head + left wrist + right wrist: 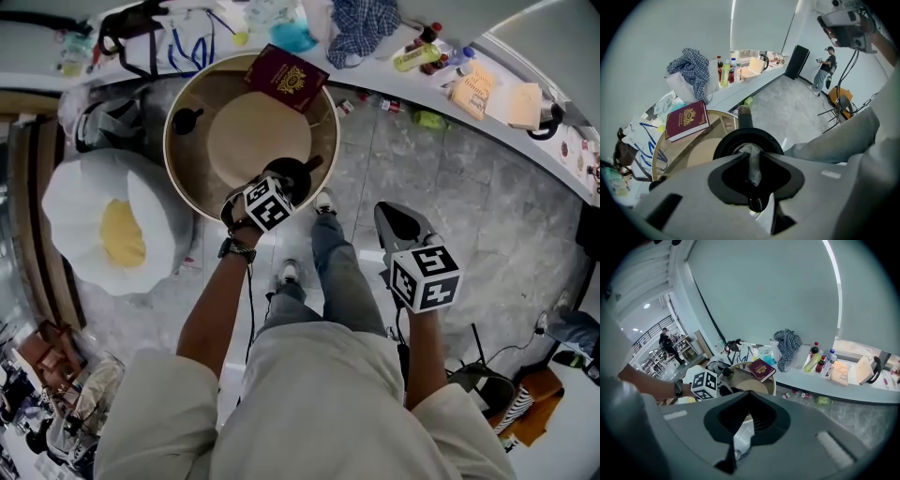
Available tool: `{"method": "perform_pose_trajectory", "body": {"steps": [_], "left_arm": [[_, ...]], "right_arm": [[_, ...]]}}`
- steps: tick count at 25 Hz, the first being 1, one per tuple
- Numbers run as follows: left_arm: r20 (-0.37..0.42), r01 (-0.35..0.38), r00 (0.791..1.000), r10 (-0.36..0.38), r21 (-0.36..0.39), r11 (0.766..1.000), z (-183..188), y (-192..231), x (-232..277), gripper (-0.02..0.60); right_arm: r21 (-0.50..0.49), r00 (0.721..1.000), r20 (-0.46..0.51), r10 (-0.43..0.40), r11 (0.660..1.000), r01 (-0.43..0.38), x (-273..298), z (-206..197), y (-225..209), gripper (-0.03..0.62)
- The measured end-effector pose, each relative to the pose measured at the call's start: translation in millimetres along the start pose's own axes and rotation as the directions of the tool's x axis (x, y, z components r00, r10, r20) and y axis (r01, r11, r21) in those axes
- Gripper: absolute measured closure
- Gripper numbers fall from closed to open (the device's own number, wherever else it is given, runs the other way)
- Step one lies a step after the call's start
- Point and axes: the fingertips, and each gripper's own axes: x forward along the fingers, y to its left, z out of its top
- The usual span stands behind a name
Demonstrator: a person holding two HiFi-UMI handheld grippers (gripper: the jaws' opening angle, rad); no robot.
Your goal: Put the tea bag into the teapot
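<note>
Two hand-held grippers were in view: the left hand-held gripper and the right hand-held gripper. One round tabletop, upper centre of the head view, carried one black teapot at its lower edge and one dark red book at its upper edge. One tea bag sat pinched between the left jaws, directly over the teapot's open mouth. The right jaws were closed on nothing, lower right, above the floor.
</note>
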Motion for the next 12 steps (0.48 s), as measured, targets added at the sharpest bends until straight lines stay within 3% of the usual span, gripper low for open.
{"method": "perform_pose_trajectory", "body": {"steps": [12], "left_arm": [[0.002, -0.037, 0.999, 0.037, 0.028, 0.999, 3.0, 0.1, -8.7, 0.460]], "right_arm": [[0.029, 1.000, 0.010, 0.021, 0.999, -0.022, 1.4, -0.5, -2.4, 0.588]]}}
